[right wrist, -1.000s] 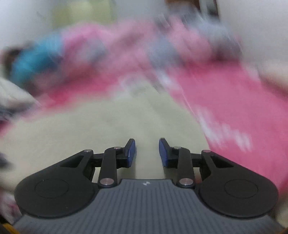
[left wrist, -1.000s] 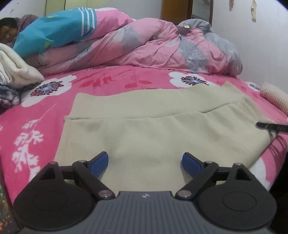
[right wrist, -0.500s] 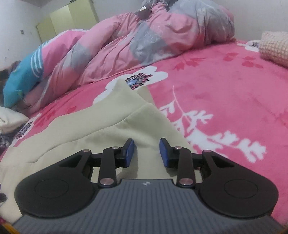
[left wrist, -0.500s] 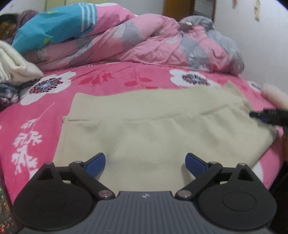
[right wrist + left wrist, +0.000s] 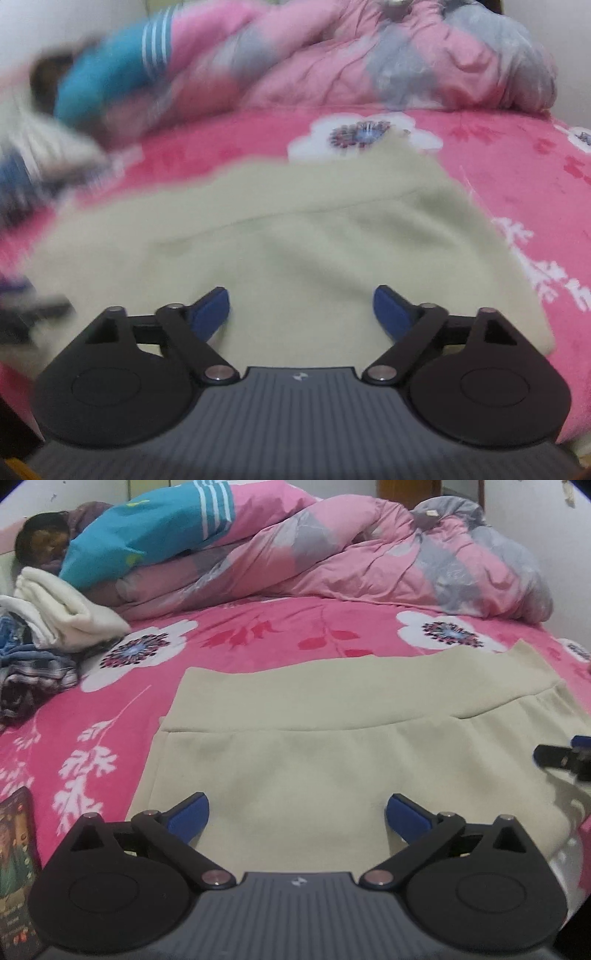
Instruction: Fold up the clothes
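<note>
The bed [image 5: 258,635] I was working over carried a bright pink sheet printed with white flowers and leaf sprays, and a pale wall [image 5: 535,524] closed it off at the far right. At the far left edge of the bed sat a heap of clothes: a folded cream cloth [image 5: 62,616] on top of a crumpled blue plaid garment [image 5: 33,672]. Behind it, along the far edge, a turquoise item with white stripes [image 5: 147,535] lay against a rumpled pink and grey duvet [image 5: 369,554] that ran on to the far right corner. At the near left edge of my left wrist view I could see part of a dark printed object [image 5: 16,842], too cut off for me to identify. The beige garment [image 5: 332,738] lay spread flat across the near middle of the bed, its broad band towards the duvet and a seam running across below that band. My left gripper [image 5: 297,818] hovered over the garment's near edge with its blue pads [image 5: 188,814] spreading wide apart, nothing caught between them. To the right, my right gripper [image 5: 301,310] hung over the garment's near right part, its jaws also opening and pinching no cloth; its view was smeared with blur on the left. One of its fingers [image 5: 561,757] showed at the right edge of the left wrist view, above the garment's right side.
</note>
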Available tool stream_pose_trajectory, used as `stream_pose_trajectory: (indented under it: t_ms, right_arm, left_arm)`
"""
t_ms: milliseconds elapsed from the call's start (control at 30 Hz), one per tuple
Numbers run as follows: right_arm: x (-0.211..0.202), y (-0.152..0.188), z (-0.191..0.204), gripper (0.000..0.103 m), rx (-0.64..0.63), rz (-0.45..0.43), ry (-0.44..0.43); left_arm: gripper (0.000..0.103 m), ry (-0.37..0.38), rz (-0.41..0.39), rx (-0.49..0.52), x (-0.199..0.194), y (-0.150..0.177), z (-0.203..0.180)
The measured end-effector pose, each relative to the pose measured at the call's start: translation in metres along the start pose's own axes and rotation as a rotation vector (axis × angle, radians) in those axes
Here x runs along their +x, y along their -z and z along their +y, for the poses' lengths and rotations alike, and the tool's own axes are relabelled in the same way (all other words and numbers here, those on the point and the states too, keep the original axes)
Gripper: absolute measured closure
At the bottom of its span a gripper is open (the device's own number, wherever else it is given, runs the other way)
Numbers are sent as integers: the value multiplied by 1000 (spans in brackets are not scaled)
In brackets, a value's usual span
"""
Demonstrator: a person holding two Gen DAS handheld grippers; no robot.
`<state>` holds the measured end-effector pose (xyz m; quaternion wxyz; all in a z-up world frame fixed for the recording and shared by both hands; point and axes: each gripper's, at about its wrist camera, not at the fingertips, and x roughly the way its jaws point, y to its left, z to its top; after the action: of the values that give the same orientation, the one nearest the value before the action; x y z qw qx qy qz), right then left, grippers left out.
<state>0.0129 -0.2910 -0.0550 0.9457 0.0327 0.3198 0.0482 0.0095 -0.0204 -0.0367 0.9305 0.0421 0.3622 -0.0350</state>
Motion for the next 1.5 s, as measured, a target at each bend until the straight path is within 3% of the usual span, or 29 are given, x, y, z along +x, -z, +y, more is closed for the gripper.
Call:
stream_pose_trajectory:
  t_ms: [67,433,1033,1233,1500]
  right_arm:
    - [3,4,14,1,-64,-5,43]
    - [1,5,25,1,-61,29,91]
    - [4,-3,21,1,-25,86,65]
    - [3,2,27,1,-38,57,97]
    - [5,-3,26,1,-38,86,102]
  left_arm:
    - [0,-12,15,1,0,-2,-1]
    - [0,-32,137,-27,5,-17,-3]
    - [0,-31,163,-64,8,-21,-1]
    - [0,-40,169,-73,9,-21,-2]
    - [0,-46,185,-85,11,-24,-2]
